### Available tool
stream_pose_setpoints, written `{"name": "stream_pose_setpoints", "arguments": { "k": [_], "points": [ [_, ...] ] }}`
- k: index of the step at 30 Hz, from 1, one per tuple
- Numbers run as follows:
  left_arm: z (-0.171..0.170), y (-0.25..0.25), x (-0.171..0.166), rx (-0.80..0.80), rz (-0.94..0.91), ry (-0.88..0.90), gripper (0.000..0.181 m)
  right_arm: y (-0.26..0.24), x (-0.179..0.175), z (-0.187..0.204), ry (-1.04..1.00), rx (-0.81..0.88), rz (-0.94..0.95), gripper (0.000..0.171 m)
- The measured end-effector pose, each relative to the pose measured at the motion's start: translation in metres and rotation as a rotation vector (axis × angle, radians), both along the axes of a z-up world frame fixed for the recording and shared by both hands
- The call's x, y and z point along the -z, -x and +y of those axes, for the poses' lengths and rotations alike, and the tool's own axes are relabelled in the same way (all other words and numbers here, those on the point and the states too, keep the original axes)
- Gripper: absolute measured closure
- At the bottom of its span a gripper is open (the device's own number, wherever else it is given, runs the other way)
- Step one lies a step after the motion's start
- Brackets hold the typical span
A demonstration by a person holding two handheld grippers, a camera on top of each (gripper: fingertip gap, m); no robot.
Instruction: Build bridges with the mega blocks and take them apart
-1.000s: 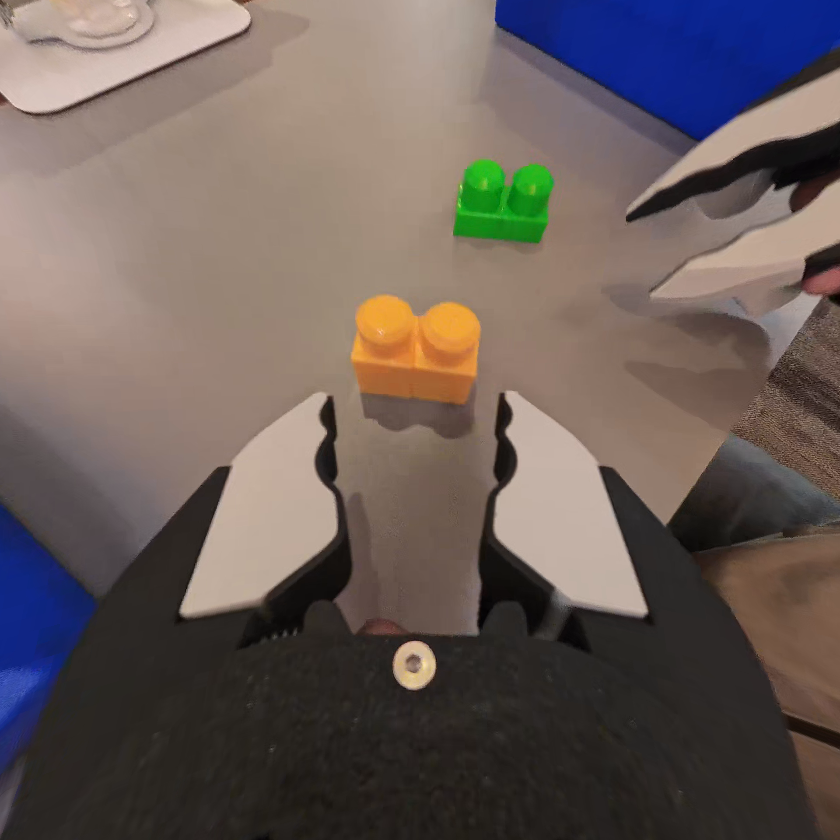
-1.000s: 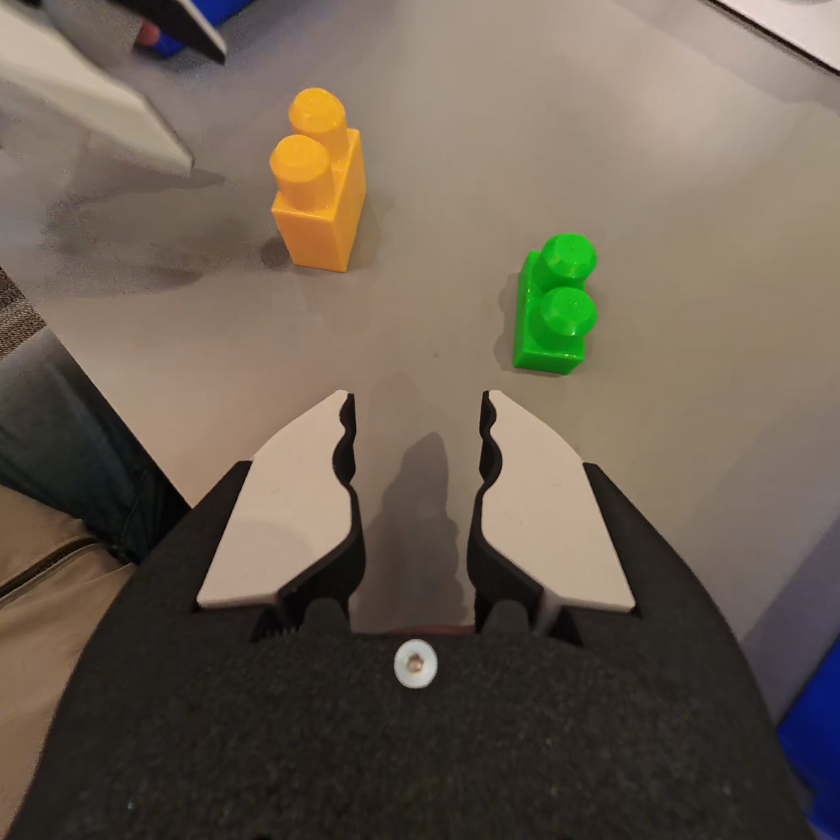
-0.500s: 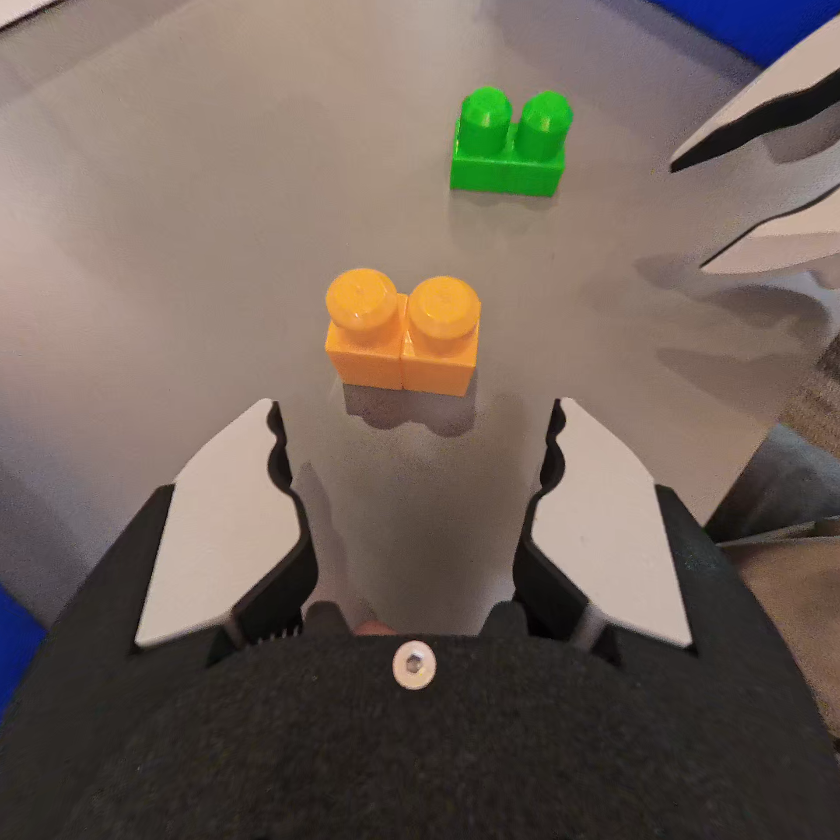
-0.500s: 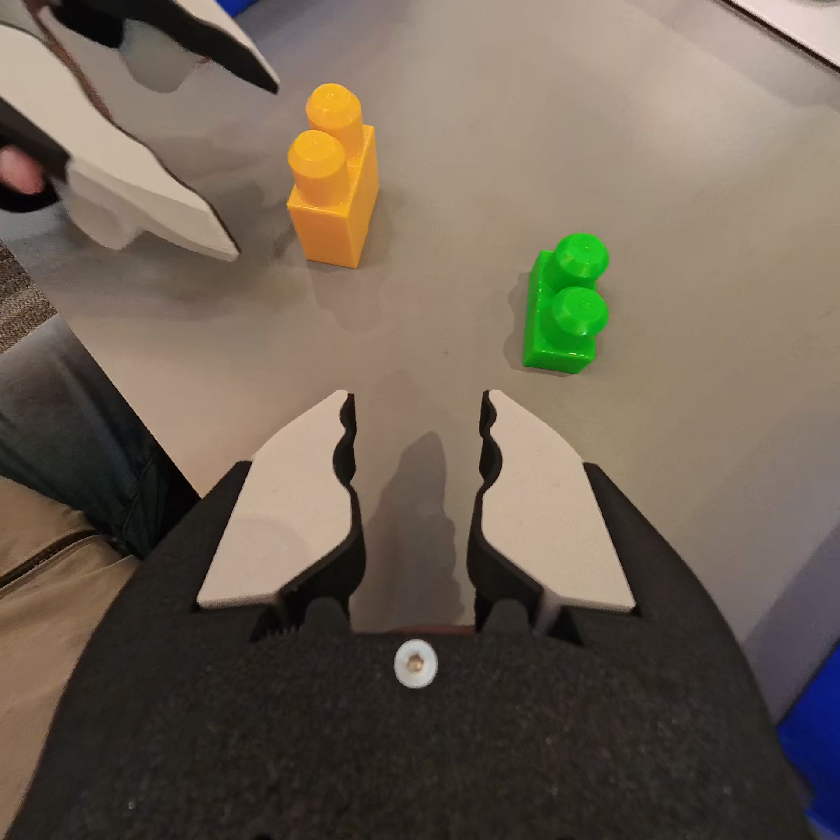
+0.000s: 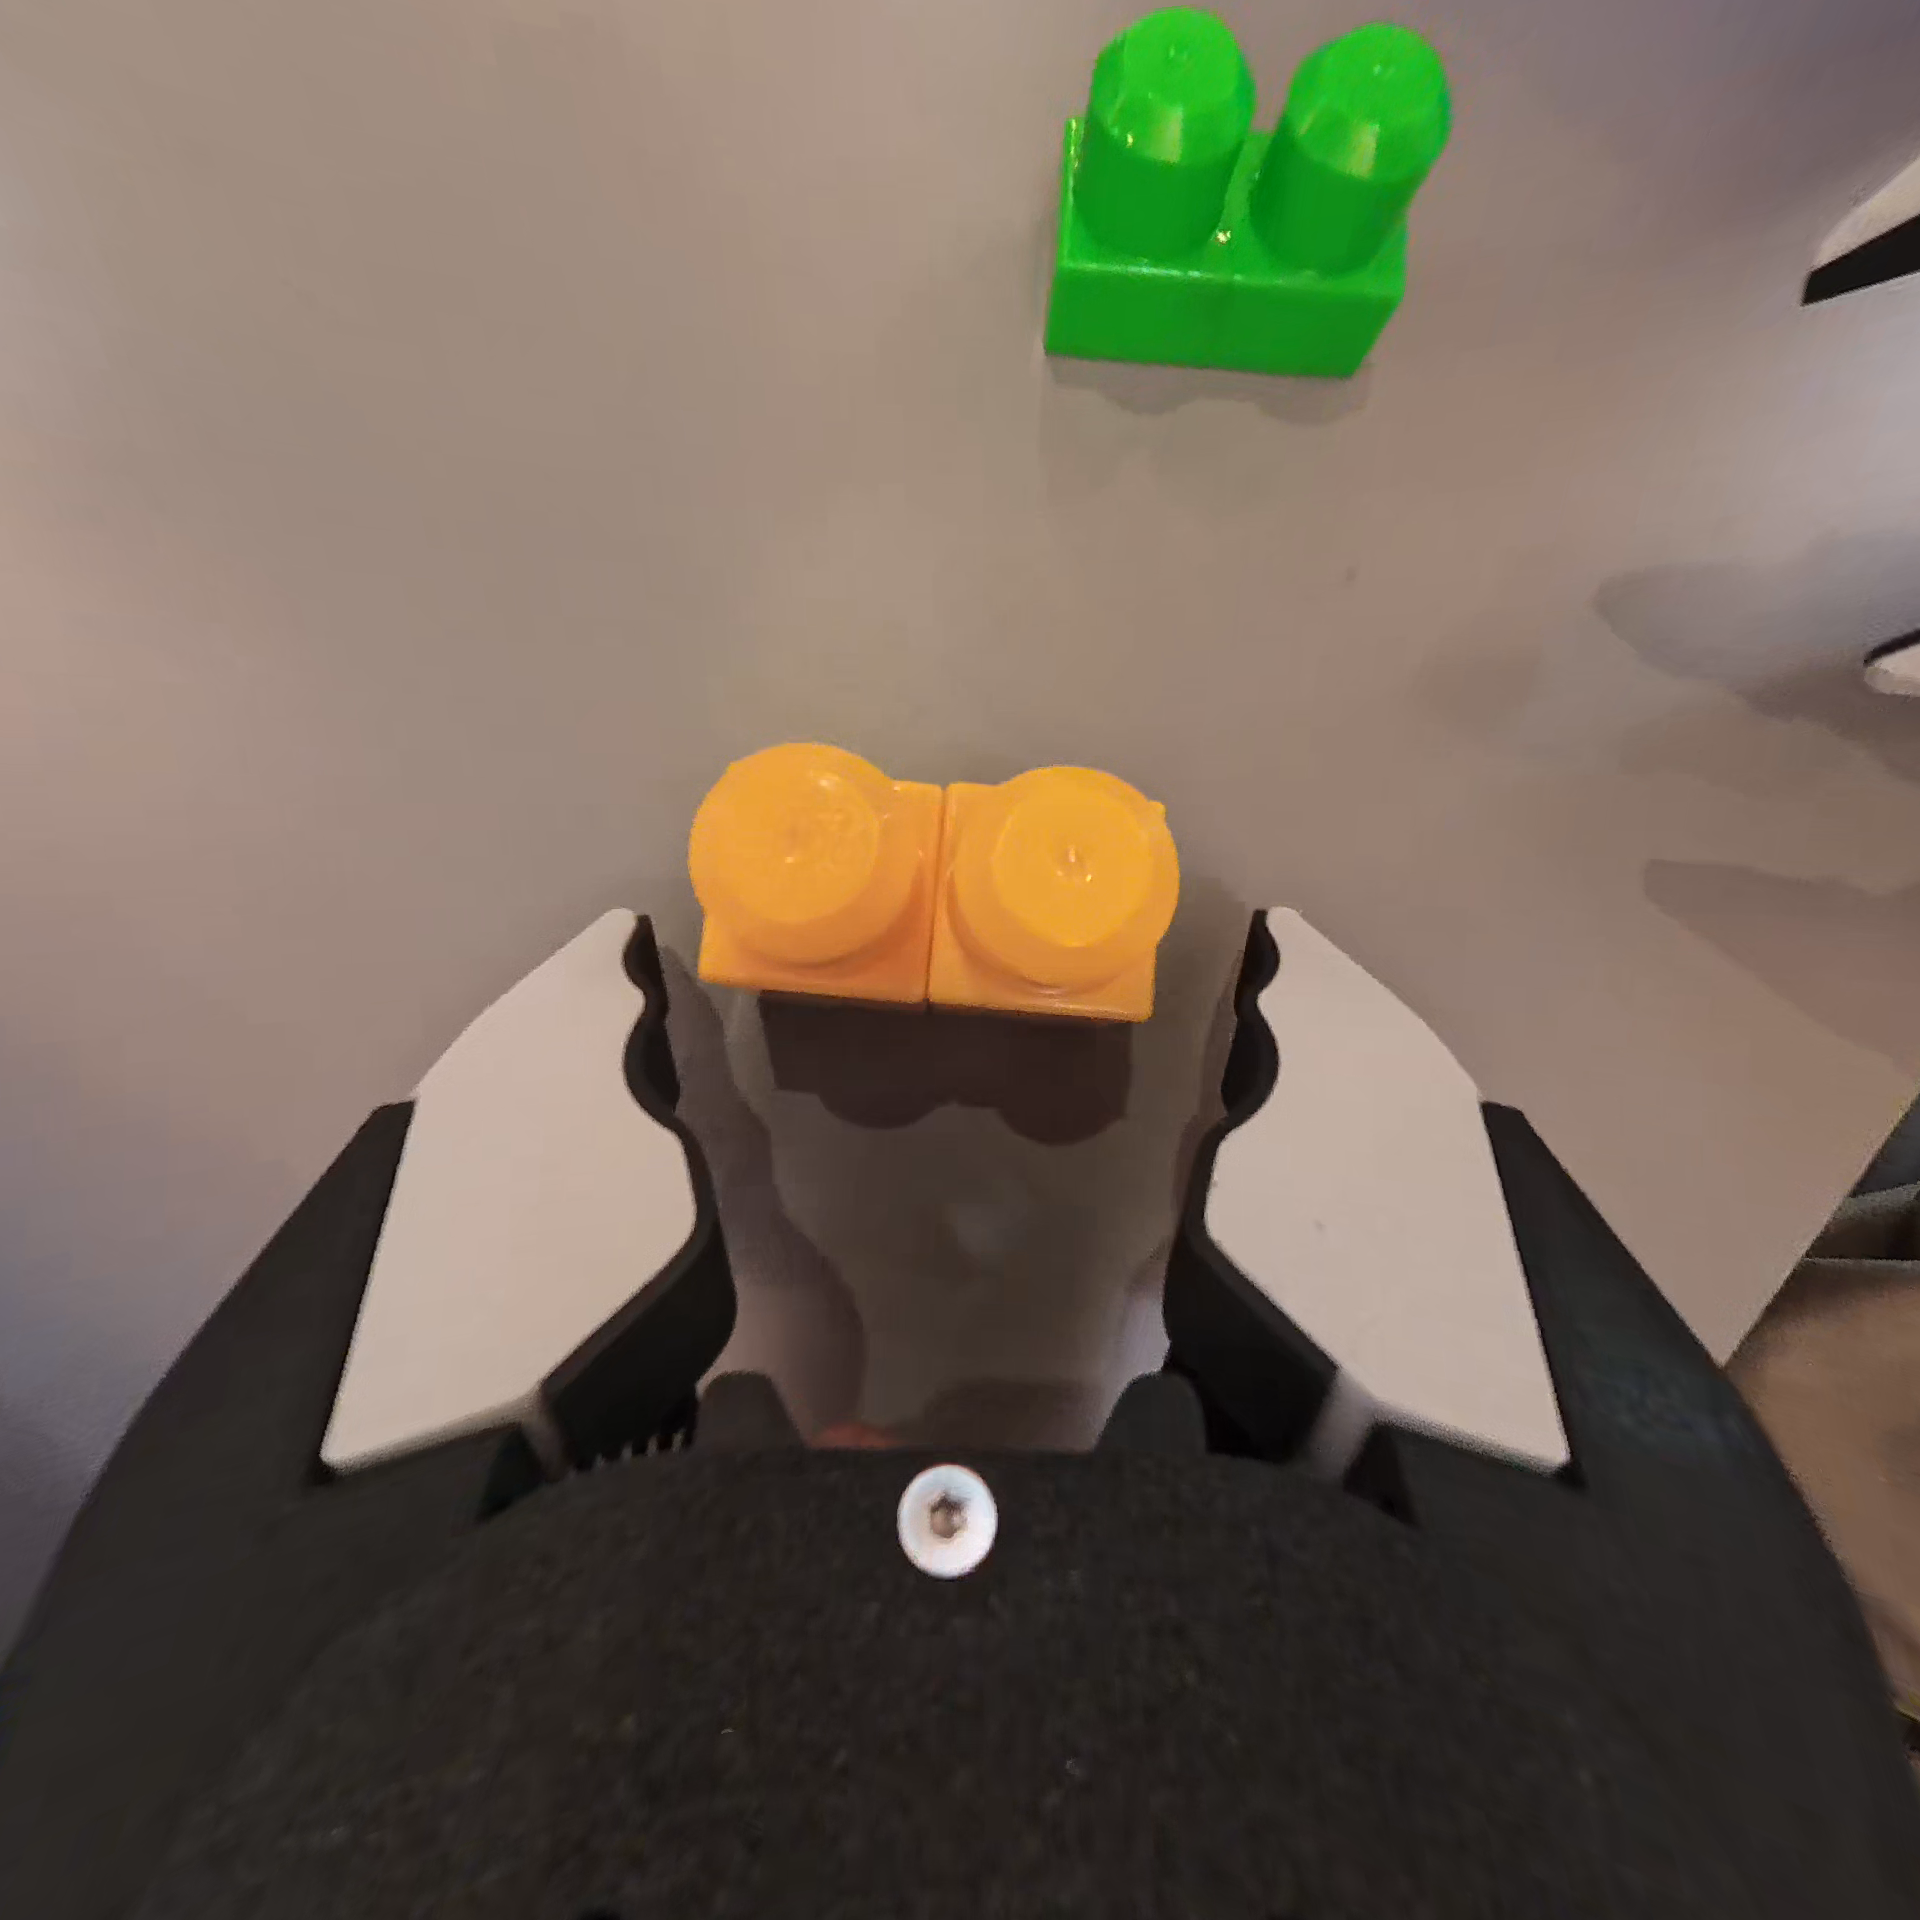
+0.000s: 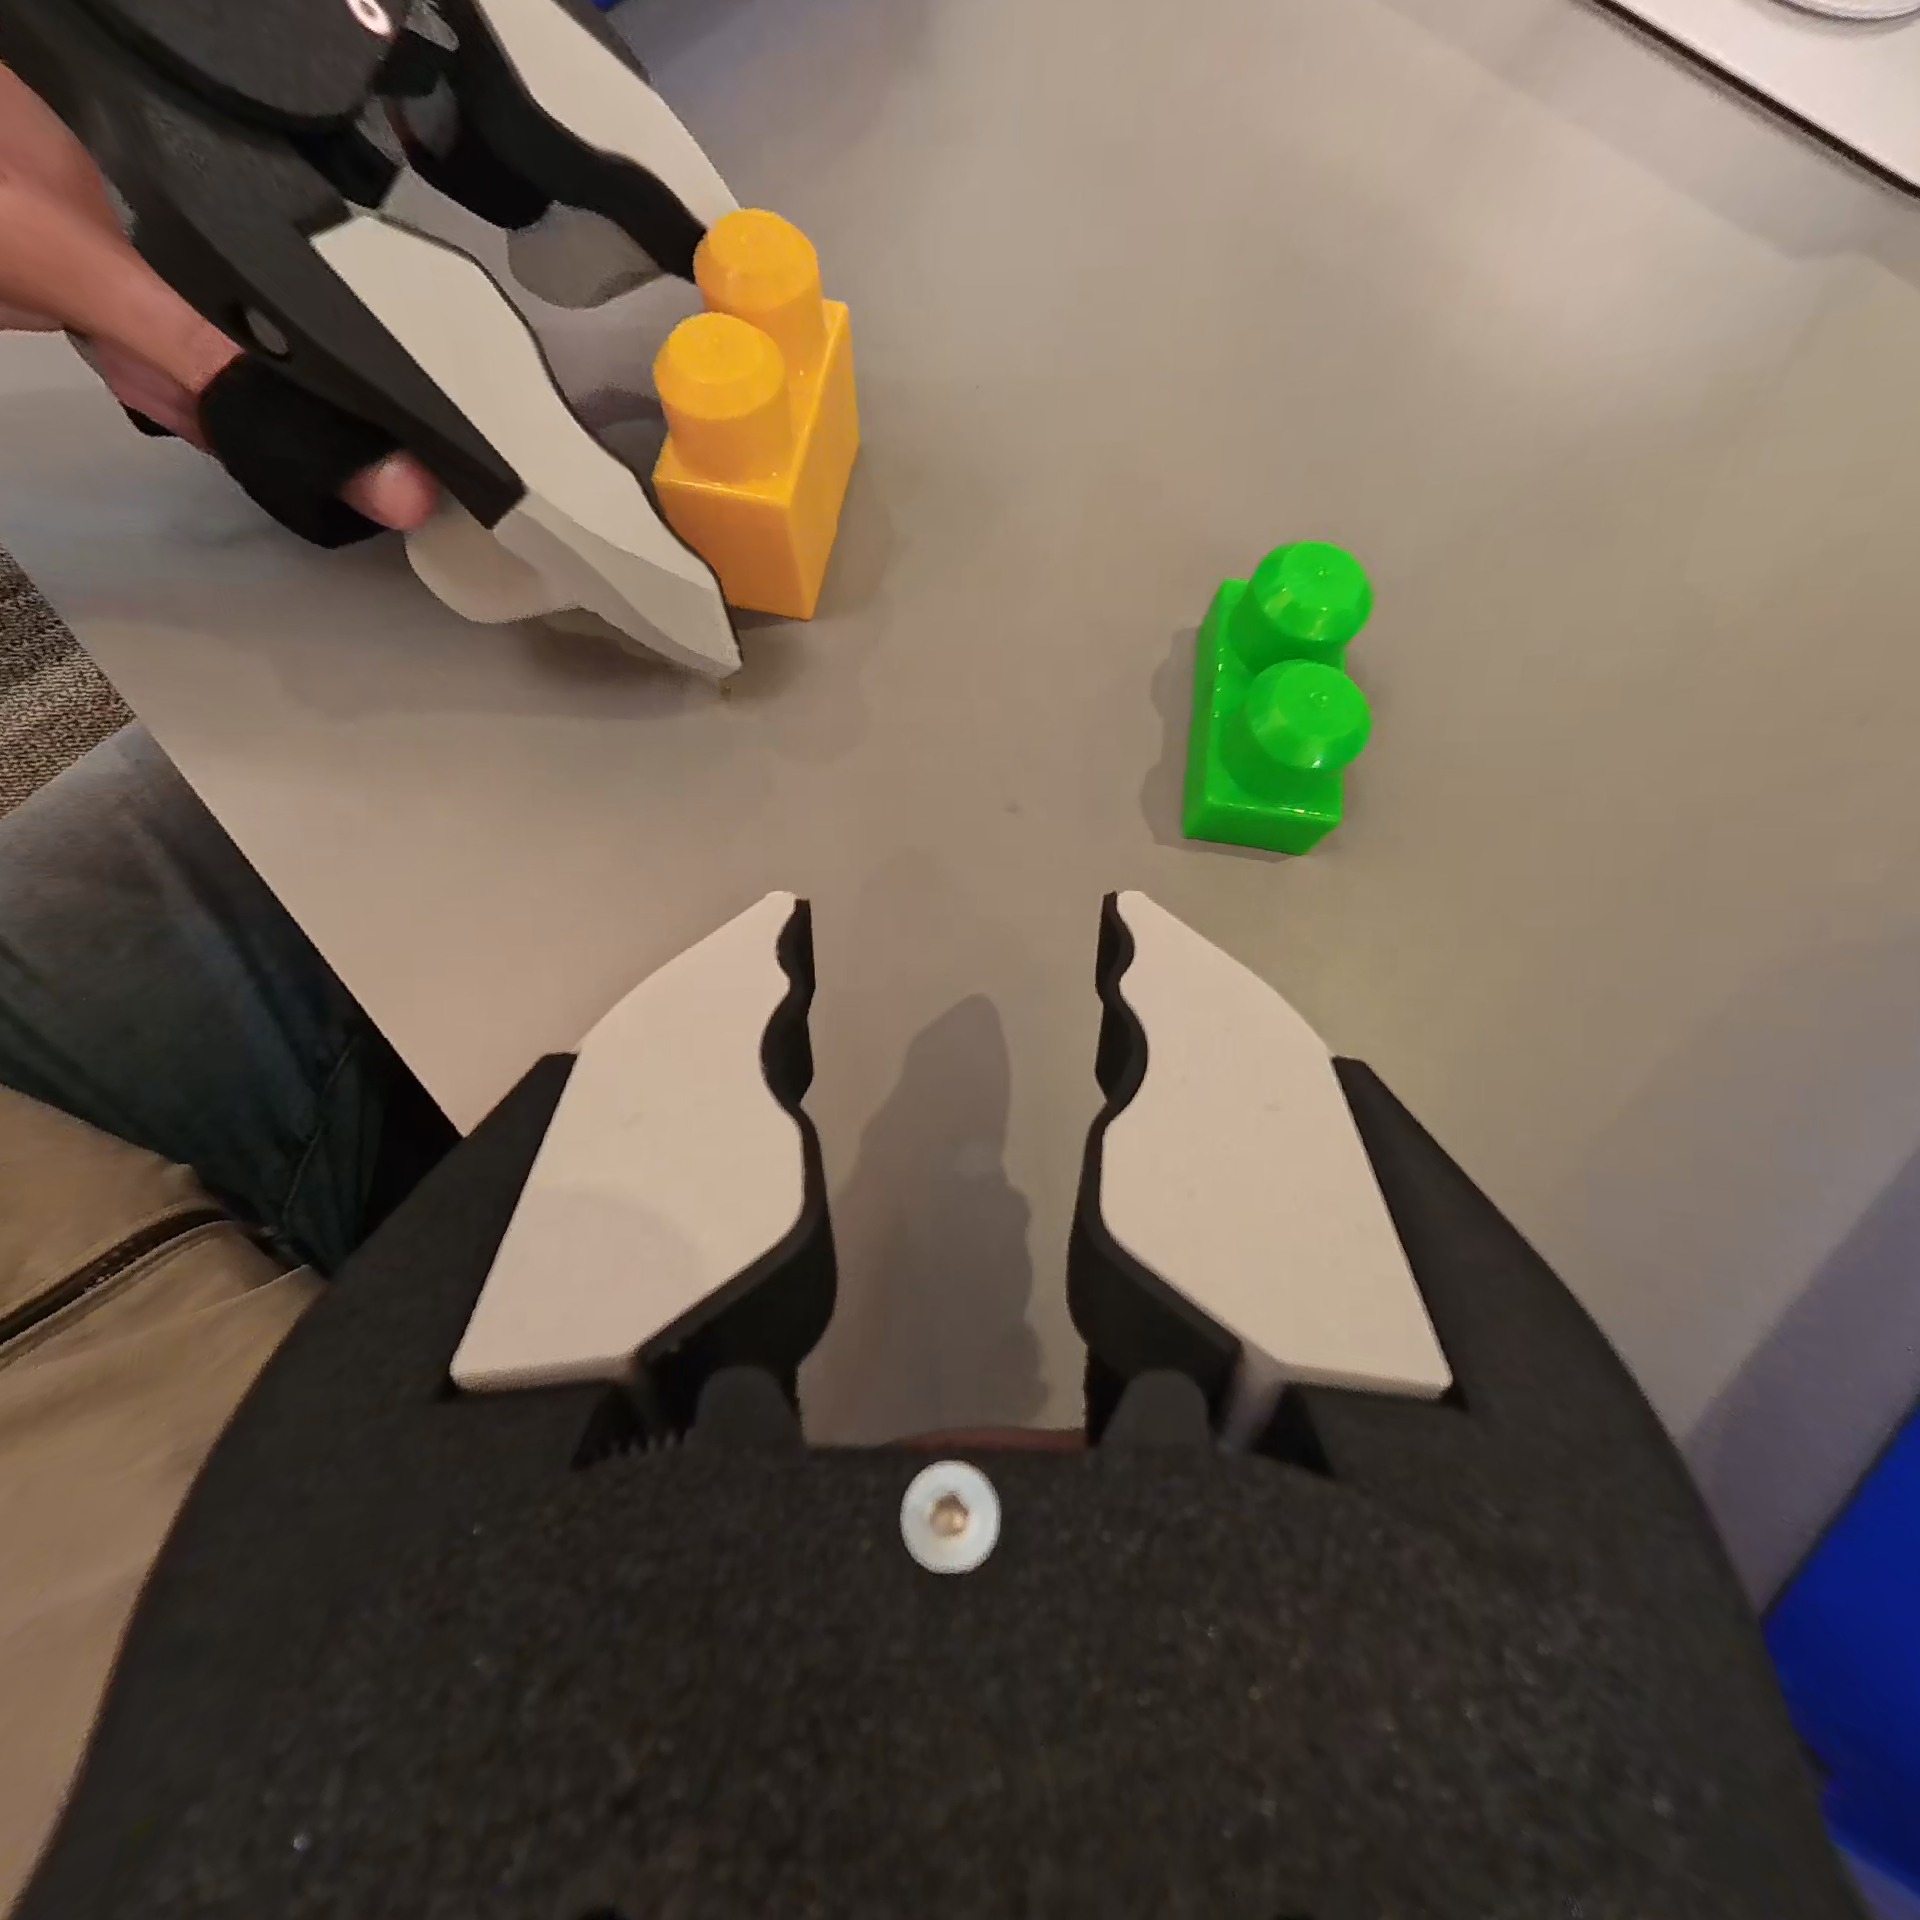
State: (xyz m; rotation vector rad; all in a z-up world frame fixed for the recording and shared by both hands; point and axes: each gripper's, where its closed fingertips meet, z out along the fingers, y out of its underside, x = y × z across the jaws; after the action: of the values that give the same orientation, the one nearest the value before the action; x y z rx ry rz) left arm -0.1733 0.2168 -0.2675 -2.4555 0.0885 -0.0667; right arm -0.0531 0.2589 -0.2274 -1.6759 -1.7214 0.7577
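An orange two-stud block stands on the grey table. My left gripper is open, and its fingertips flank the block's two short ends with small gaps. The right wrist view shows this too: the left gripper straddles the orange block. A low green two-stud block sits farther off, apart from the orange one. My right gripper is open and empty, hovering short of the green block. Its fingertips show at the right edge of the left wrist view.
The table edge runs diagonally at the left, with a person's legs below it. A hand holds the left gripper. A white mat lies at the far right corner. A blue object sits at the lower right.
My left gripper opened wider and moved forward and down until its fingers flank the orange block. The right gripper stayed almost still. Neither block moved.
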Motion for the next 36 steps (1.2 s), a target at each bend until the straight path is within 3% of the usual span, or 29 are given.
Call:
{"name": "stream_pose_setpoints", "arguments": {
  "k": [36],
  "points": [
    [0.011,0.003,0.006,0.059,0.024,-0.005,0.092,-0.002,-0.003,0.002,0.0,0.005,0.006,0.119]
  ]
}}
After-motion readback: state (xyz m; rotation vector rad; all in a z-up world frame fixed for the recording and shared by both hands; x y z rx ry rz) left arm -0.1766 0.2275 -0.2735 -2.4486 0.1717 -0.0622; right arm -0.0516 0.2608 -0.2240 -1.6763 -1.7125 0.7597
